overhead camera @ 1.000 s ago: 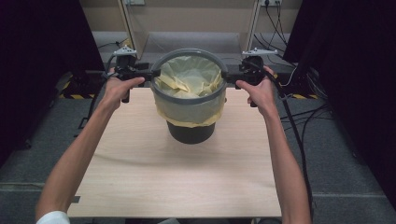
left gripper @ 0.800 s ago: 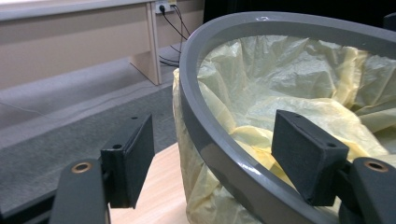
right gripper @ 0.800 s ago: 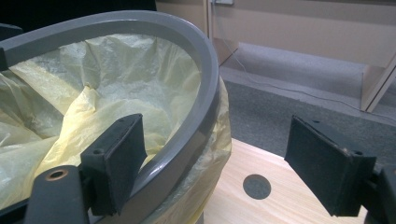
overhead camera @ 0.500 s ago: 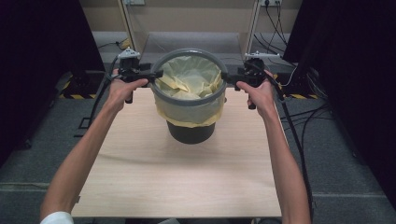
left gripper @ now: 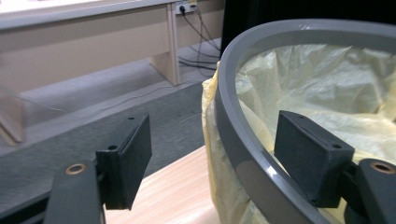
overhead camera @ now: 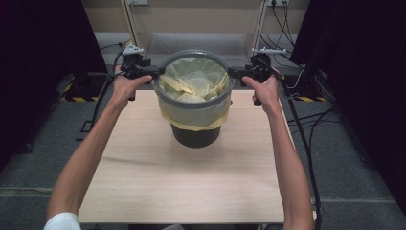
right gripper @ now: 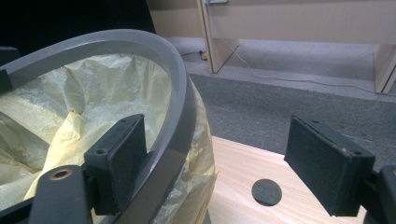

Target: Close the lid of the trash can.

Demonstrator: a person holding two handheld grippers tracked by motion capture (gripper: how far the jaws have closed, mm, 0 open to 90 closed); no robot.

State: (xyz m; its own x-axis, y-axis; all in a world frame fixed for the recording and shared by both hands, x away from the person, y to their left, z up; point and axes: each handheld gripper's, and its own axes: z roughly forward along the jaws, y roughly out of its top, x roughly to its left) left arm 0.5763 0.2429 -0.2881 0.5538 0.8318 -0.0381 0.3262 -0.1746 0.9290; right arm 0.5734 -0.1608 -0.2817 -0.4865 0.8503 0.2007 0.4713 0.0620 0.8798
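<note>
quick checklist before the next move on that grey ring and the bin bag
1. Grey ring seated level on the bin: ok, as far as the high view shows.
2. Yellow bag folded over the rim under the ring: ok.
3. Left gripper released: ok, jaws have just been opening, ring between them with a gap on the outer side.
4. Right gripper released: ok, outer jaw well clear; whether the inner jaw touches the ring, cannot tell.
5. Bin upright on the table: ok.

bin [overhead camera: 195, 136] on table [overhead camera: 182, 187] | liner [overhead camera: 194, 81] in bin | ring [overhead camera: 165, 98] on top
</note>
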